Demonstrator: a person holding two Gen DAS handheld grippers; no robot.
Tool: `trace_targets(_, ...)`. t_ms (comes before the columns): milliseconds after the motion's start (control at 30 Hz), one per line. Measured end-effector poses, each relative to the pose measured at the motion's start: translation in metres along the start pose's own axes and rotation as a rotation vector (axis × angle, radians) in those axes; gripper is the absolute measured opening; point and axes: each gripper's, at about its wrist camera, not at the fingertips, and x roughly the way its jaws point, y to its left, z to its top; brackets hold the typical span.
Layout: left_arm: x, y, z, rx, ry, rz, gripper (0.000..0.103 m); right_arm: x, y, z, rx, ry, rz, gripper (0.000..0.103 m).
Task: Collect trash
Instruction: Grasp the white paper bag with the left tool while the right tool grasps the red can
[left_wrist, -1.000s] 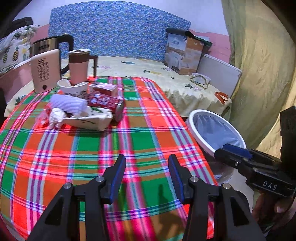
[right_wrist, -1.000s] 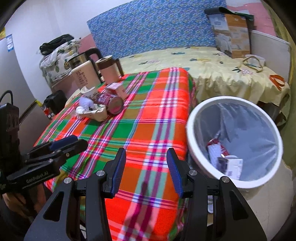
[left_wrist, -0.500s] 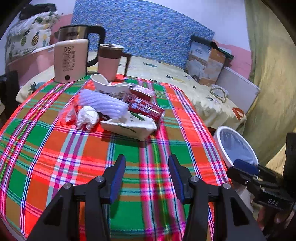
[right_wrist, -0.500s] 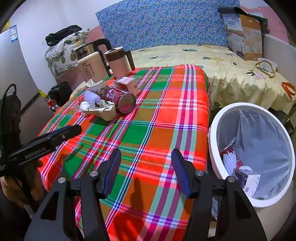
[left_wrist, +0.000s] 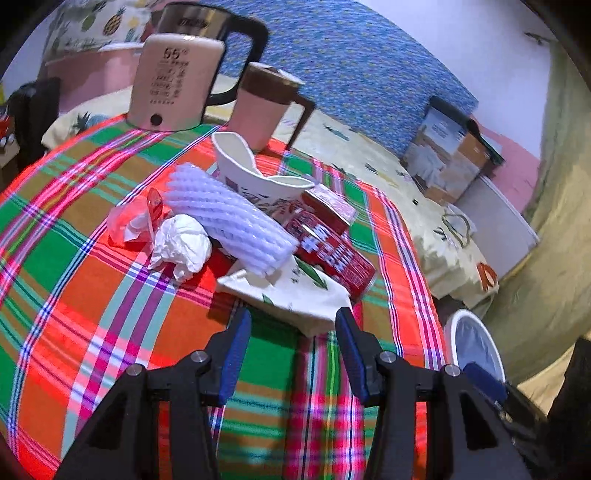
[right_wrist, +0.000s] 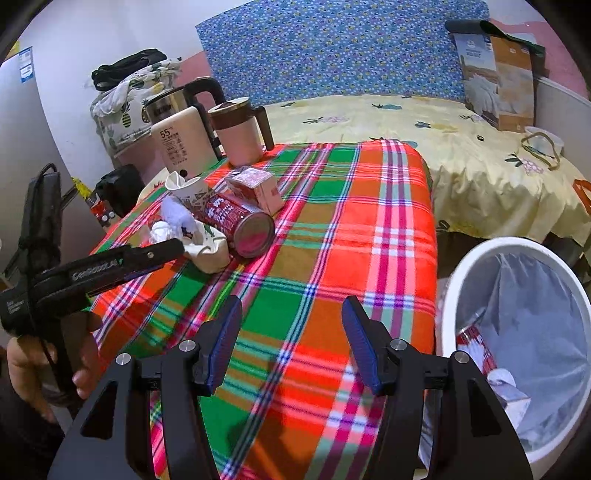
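Note:
A pile of trash lies on the plaid table (left_wrist: 92, 295): a white flattened paper carton with leaf print (left_wrist: 295, 295), a red can on its side (left_wrist: 332, 251), white foam netting (left_wrist: 229, 218), a crumpled tissue (left_wrist: 181, 243), a torn paper cup (left_wrist: 251, 173), a small red box (left_wrist: 328, 203) and a red wrapper (left_wrist: 140, 221). My left gripper (left_wrist: 291, 332) is open, its fingertips just short of the carton. My right gripper (right_wrist: 291, 328) is open and empty above the table's near part. The white bin (right_wrist: 517, 332) stands beside the table at the right, with trash inside.
A beige kettle (left_wrist: 173, 81) and a pink jug (left_wrist: 262, 107) stand at the table's far edge. A bed with a yellow sheet (right_wrist: 443, 147) lies behind the table. The pile also shows in the right wrist view (right_wrist: 221, 221), with the left gripper (right_wrist: 159, 254) beside it.
My left gripper has moved forward across the table to the trash pile. My right gripper has moved forward and left, away from the bin. Both stayed open.

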Motion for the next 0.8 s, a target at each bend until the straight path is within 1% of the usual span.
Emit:
trace_targets(67, 0.003, 0.002, 0.002, -0.026, -0.004, 0.008, 0.049, 0.004, 0.001, 0.001, -0.002, 0.005, 0.005, 0.058)
trace_targets(167, 0.008, 0.004, 0.006, -0.059, -0.002, -0.003, 0.049, 0.009, 0.001, 0.001, -0.004, 0.014, 0.012, 0.058)
trace_targets(233, 0.012, 0.004, 0.008, -0.062, -0.002, -0.001, 0.049, 0.013, 0.002, 0.001, -0.003, 0.019, 0.015, 0.058)
trace_targets(300, 0.017, 0.004, 0.009, -0.064, 0.01, 0.015, 0.049, 0.016, 0.002, 0.002, -0.003, 0.023, 0.017, 0.058)
trace_targets(333, 0.021, 0.004, 0.008, -0.064, 0.019, 0.027, 0.044, 0.017, 0.002, 0.003, -0.003, 0.025, 0.017, 0.058)
trace_targets(367, 0.024, 0.005, 0.008, -0.064, 0.028, 0.035, 0.033, 0.018, 0.001, 0.003, -0.002, 0.026, 0.017, 0.058)
trace_targets(433, 0.028, 0.006, 0.008, -0.054, 0.045, 0.04, 0.025, 0.019, 0.001, 0.005, -0.001, 0.026, 0.018, 0.058)
trace_targets(533, 0.023, 0.004, 0.006, -0.017, 0.045, 0.03, 0.02, 0.021, 0.001, 0.008, -0.007, 0.024, 0.021, 0.058)
trace_targets(667, 0.007, 0.004, 0.004, 0.04, 0.024, 0.027, 0.015, 0.028, 0.005, 0.015, -0.04, 0.021, 0.037, 0.058)
trace_targets(800, -0.004, 0.01, 0.004, 0.065, 0.006, 0.038, 0.012, 0.042, 0.015, 0.027, -0.105, 0.029, 0.056, 0.059)
